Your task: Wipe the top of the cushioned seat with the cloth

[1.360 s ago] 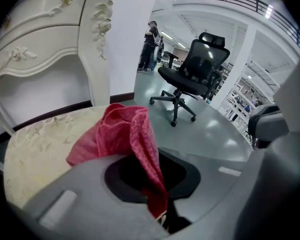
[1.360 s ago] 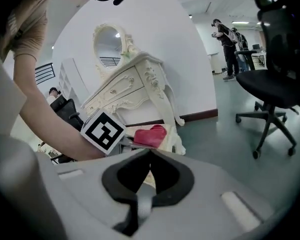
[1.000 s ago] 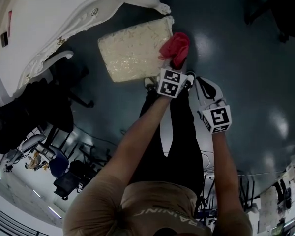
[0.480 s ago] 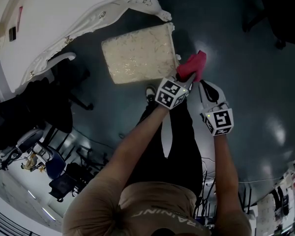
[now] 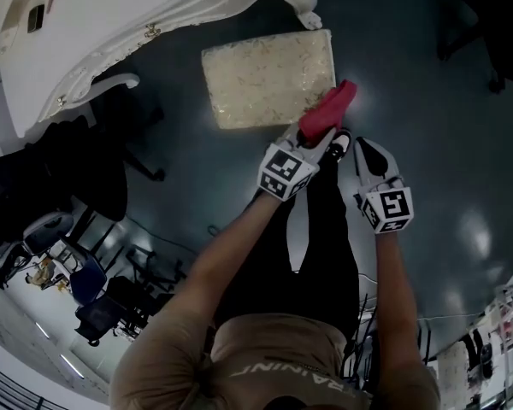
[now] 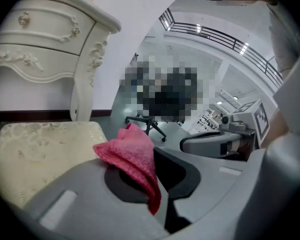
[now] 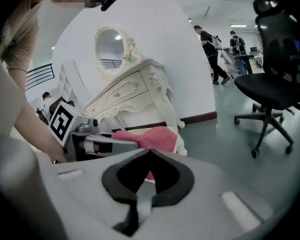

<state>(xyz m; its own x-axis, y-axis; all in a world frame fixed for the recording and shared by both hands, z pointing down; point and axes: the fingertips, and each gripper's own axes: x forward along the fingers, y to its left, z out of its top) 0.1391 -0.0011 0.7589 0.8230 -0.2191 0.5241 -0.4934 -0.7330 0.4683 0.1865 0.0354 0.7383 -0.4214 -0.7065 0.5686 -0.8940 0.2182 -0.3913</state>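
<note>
Left gripper (image 5: pixel 318 137) clamped on a pink cloth (image 5: pixel 329 108), cloth at the near right corner of the cream cushioned seat (image 5: pixel 265 79), right gripper (image 5: pixel 365 154) just beside, jaws closed together on nothing, white dressing table (image 5: pixel 111 24) behind the seat.

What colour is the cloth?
Pinkish red; the cloth shows best in the left gripper view.

Pink cloth (image 5: pixel 329 109) beside cream seat (image 5: pixel 265 79).

The cloth (image 5: pixel 327 109) slid off the cushioned seat (image 5: pixel 265 79), then back to its near corner.
</note>
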